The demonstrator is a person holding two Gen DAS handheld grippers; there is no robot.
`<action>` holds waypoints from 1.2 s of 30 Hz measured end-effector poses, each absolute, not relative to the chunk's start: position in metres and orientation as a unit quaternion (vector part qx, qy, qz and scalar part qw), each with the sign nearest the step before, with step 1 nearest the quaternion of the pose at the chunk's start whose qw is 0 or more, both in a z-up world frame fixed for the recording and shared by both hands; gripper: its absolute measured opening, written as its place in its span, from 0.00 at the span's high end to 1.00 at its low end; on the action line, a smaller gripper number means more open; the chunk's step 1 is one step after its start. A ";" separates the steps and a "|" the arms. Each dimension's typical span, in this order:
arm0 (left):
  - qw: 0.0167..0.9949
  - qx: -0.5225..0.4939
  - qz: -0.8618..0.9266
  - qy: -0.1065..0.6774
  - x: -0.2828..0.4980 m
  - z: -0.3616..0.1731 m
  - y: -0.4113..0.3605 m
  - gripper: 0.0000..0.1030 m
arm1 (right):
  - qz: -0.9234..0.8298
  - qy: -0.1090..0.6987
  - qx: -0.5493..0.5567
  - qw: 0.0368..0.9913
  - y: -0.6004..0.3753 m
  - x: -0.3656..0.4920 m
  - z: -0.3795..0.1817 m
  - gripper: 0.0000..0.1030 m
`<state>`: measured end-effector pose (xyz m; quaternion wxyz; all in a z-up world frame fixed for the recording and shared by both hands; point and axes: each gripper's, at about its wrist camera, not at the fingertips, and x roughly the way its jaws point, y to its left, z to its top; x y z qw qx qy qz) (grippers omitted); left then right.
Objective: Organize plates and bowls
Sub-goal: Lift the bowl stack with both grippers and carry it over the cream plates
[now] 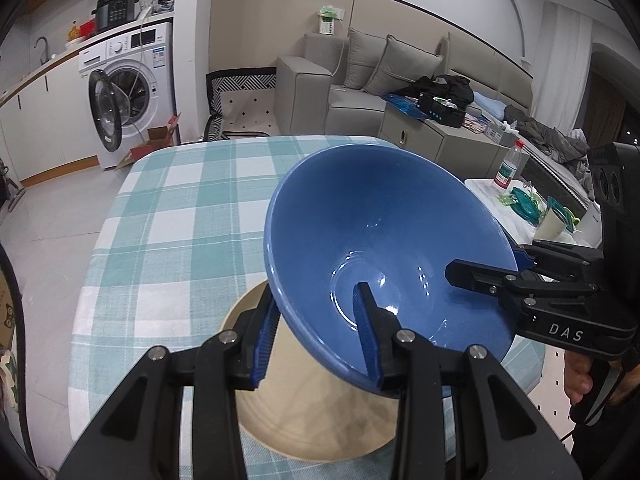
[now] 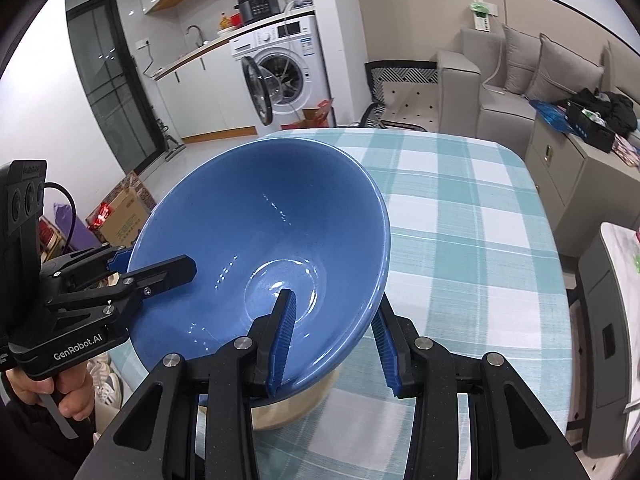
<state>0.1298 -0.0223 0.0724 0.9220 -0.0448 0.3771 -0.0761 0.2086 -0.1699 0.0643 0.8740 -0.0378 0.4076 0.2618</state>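
The blue bowl point(image 1: 384, 248) hangs tilted in the air above the desk point(image 1: 168, 208), carried between both grippers. The left gripper point(image 1: 316, 332) grips the rim at about seven o'clock in its own view, one finger inside the bowl and the other outside against the wall, closed down to the thickness of the wall. The right gripper point(image 2: 334, 340) does the same on the opposite side, showing in the left wrist view at three o'clock. Directly below the bowl lies a cream plate point(image 1: 320, 412) on the checked cloth.

The bowl looks like glazed ceramic: stiff, probably fairly heavy for its wide, deep shape, and glossy enough to be slippery (bright reflections run across the inside). It would chip or shatter if dropped or knocked against the plate. A rim pinch is the only hold on offer, since there are no handles, and two holds on opposite sides suit the weight better than one. The ribbed blue pads point(image 2: 282, 344) should help against sliding, yet the tilt means the grip must stay firm and both hands level with each other.
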 end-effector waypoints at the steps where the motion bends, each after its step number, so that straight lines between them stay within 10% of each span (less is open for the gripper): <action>1: 0.923 -0.046 -0.073 0.376 0.127 0.072 -0.020 0.65 | 0.264 0.407 -0.040 0.874 -0.167 0.207 0.064 0.62; 36: 0.914 -0.064 -0.051 0.397 0.100 0.037 0.008 0.65 | 0.287 0.433 -0.062 0.852 -0.134 0.192 0.024 0.62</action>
